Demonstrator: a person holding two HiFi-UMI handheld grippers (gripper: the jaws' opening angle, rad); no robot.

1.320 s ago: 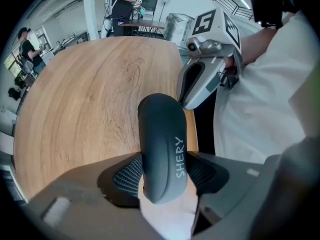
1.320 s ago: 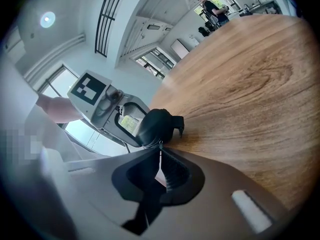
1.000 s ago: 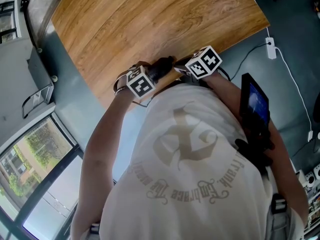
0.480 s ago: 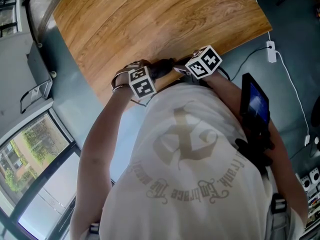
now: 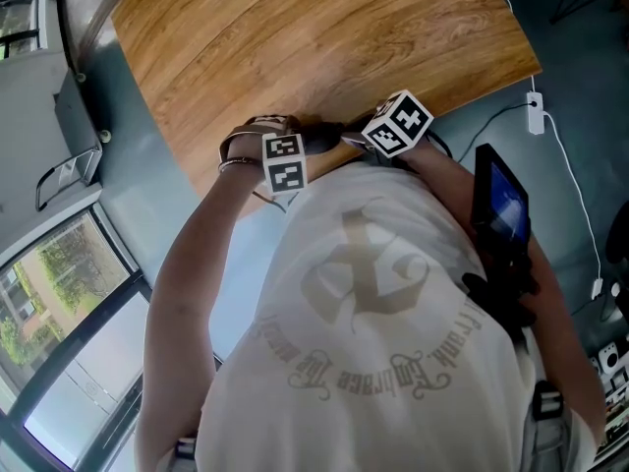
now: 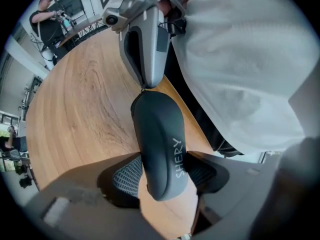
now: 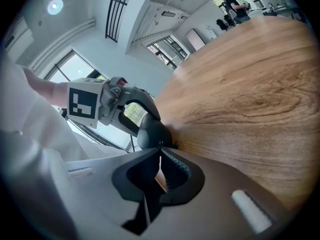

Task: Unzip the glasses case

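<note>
Presently listed: one dark grey case (image 6: pixel 159 134), printed SHERY, at the near edge of a wooden table (image 5: pixel 324 37), close to the person's white shirt (image 5: pixel 373 293). Whether it rests on the wood cannot be told.

Left gripper (image 6: pixel 164 175): pointing down, mesh pads (image 6: pixel 127 176) clamped on both sides of the case's near end.

Right gripper (image 7: pixel 160 151): jaws together, tips pinched at the case's other end, on what appears to be the zip pull (image 6: pixel 142 88).

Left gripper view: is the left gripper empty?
No, the left gripper has its jaws pressed against both sides of the glasses case, which stands between them.
</note>
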